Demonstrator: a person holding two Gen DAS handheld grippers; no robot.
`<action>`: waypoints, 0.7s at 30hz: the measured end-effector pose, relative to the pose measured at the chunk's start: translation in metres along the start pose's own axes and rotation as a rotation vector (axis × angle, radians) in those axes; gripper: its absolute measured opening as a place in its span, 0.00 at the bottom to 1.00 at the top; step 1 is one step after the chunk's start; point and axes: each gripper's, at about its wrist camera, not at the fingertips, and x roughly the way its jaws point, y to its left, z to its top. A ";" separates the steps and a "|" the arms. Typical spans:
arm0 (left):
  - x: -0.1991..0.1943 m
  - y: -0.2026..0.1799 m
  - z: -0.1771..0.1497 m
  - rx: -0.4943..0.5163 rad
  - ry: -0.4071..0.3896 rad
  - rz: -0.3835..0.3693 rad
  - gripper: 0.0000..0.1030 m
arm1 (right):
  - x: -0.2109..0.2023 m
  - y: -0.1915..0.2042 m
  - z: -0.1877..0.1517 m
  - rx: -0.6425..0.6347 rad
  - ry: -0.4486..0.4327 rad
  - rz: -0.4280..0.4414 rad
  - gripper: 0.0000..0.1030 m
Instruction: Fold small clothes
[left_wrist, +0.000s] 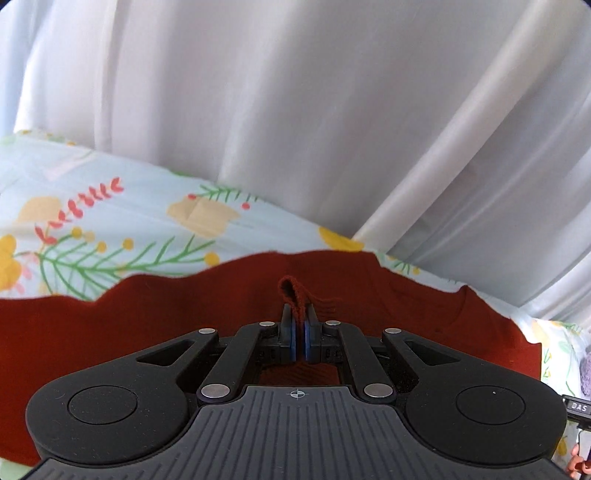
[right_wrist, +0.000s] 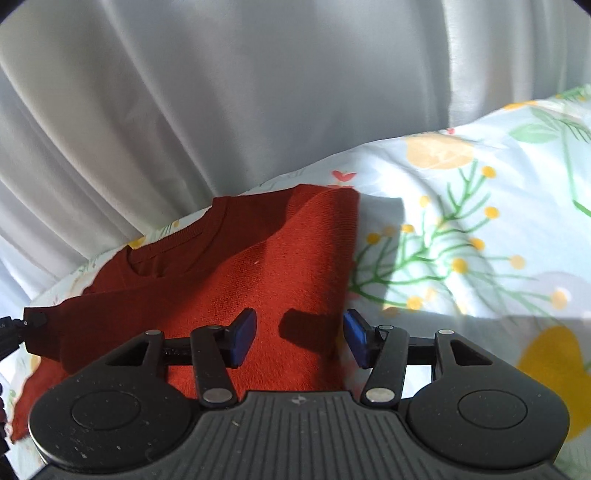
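Note:
A small rust-red knit sweater (left_wrist: 147, 317) lies on a floral bedsheet (left_wrist: 110, 221). My left gripper (left_wrist: 299, 314) is shut on a pinched fold of the sweater's fabric, which sticks up between the pads. In the right wrist view the sweater (right_wrist: 258, 266) shows its neckline at the far left and one side folded over, with a straight edge on the right. My right gripper (right_wrist: 300, 328) is open and empty, just above the sweater's near right part. The left gripper's tip shows at that view's left edge (right_wrist: 33, 319).
White curtains (left_wrist: 295, 110) hang close behind the bed's far edge, also in the right wrist view (right_wrist: 184, 92). The floral sheet (right_wrist: 461, 240) stretches bare to the right of the sweater. A purple item (left_wrist: 585, 373) peeks in at the far right edge.

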 end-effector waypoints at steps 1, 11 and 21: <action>0.001 0.000 -0.001 -0.001 0.005 -0.001 0.05 | 0.005 0.004 0.000 -0.022 0.001 -0.025 0.45; 0.028 -0.014 -0.018 0.059 0.038 0.010 0.06 | 0.004 0.002 0.000 -0.160 -0.101 -0.198 0.07; -0.005 -0.026 -0.032 -0.003 -0.070 0.039 0.41 | -0.021 0.020 -0.005 -0.144 -0.171 -0.073 0.21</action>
